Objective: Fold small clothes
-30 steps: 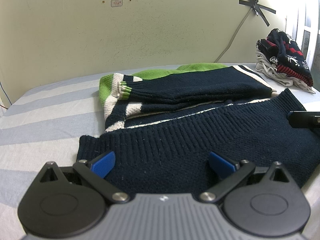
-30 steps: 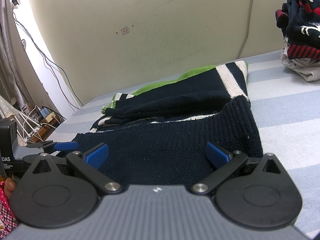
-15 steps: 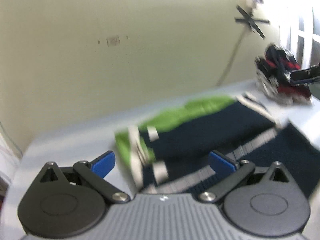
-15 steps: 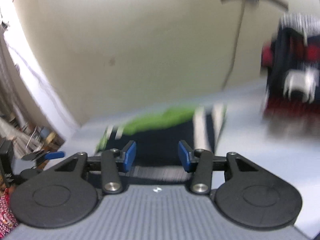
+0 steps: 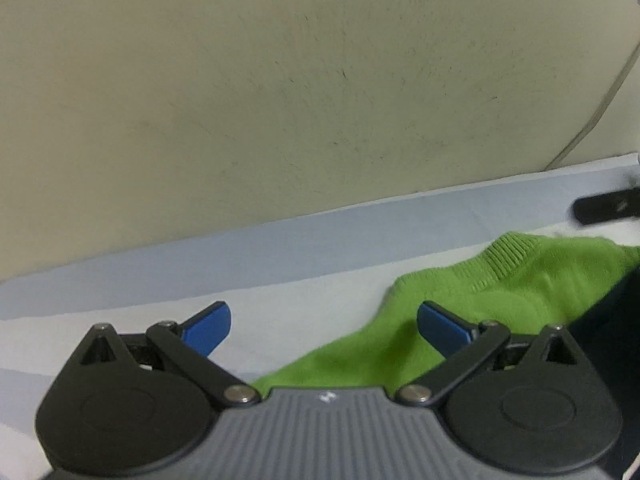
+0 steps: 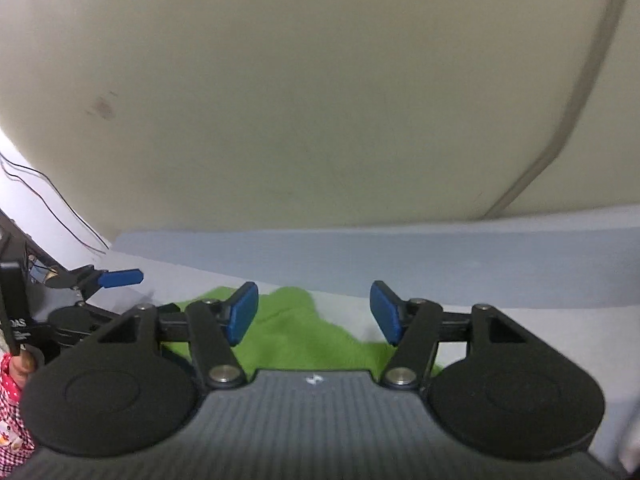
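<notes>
Luckily both tools, the left tool (image 5: 322, 322) and the right tool (image 6: 314, 312), had their jaws apart and empty over the green end of the sweater (image 5: 500, 292) on the striped bed (image 5: 280, 248), but a careless pinch might have grabbed the sheet too.

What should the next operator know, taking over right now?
Left tongs: open, holding nothing, over the sweater's green shoulder.
Right tongs: open, holding nothing, over the green top edge of the same sweater.
The sweater lies on the striped bedsheet near the wall; only its green end and a dark patch at the right are in view.
Done: cannot judge the folds from these views.
Left: probably grip the top edge with both tongs and make the next fold.
</notes>
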The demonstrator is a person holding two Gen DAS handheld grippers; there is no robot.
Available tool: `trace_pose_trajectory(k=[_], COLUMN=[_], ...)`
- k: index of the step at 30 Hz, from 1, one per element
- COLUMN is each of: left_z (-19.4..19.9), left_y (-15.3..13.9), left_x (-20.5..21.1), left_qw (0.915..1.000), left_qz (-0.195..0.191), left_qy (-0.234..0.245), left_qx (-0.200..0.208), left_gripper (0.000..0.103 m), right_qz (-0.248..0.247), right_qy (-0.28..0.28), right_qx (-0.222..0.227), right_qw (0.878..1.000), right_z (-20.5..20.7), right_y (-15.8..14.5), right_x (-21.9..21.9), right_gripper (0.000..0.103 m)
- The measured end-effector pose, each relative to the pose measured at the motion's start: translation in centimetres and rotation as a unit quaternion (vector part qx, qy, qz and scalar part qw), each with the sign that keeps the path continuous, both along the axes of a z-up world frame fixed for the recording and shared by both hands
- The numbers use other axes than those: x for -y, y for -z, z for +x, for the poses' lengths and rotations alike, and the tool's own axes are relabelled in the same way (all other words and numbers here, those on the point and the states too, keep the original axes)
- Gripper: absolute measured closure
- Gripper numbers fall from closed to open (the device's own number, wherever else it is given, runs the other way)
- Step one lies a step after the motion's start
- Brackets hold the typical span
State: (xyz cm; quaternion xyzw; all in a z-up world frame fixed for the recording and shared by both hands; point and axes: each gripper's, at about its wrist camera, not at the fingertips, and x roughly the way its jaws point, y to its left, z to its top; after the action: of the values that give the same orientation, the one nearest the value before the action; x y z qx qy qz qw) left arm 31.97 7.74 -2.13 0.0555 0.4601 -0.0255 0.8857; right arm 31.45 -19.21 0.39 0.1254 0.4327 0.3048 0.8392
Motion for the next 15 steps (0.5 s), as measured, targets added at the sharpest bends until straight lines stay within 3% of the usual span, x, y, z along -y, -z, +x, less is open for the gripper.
trace_pose_trajectory(k=[4, 6, 7, 8, 9, 10, 12, 15], left_z=[0.5, 0.2, 0.1, 0.1, -0.1, -0.6, -1.7, -4.3], left_y=[1.6, 1.4, 1.3, 1.1, 1.0, 0.8, 0.4, -1.2], left_x=[0.2, 0.0, -0.1, -0.1, 0.1, 0.7, 1.9, 2.6], left_qw=[0.9993, 0.9983, 0.9971, 0.9961, 0.9955, 0.9962, 0.998, 0.9975], left_qz=[-0.012, -0.039, -0.059, -0.073, -0.079, -0.069, -0.031, -0.03], left_qy=[0.029, 0.041, 0.045, 0.046, 0.049, 0.052, 0.055, 0.058], left_qx=[-0.018, -0.012, -0.015, -0.017, -0.018, -0.013, 0.0, 0.026], left_gripper=[0.009, 0.031, 0.051, 0.068, 0.076, 0.083, 0.087, 0.088], right_qz=[-0.006, -0.016, -0.019, -0.026, -0.038, -0.044, -0.038, -0.024], right_qy=[-0.051, -0.08, -0.091, -0.098, -0.099, -0.098, -0.101, -0.1], right_qx=[-0.022, -0.004, 0.0, 0.002, 0.011, 0.027, 0.056, 0.102], right_qw=[0.998, 0.997, 0.996, 0.995, 0.994, 0.994, 0.993, 0.989], right_z=[0.9, 0.4, 0.0, -0.4, -1.0, -1.8, -3.6, -7.0], right_y=[1.9, 1.9, 1.9, 1.8, 1.7, 1.3, 0.0, -2.9], right_x=[-1.7, -2.7, -3.1, -3.5, -3.9, -4.0, -3.7, -2.3], right_gripper=[0.035, 0.037, 0.043, 0.071, 0.083, 0.083, 0.088, 0.089])
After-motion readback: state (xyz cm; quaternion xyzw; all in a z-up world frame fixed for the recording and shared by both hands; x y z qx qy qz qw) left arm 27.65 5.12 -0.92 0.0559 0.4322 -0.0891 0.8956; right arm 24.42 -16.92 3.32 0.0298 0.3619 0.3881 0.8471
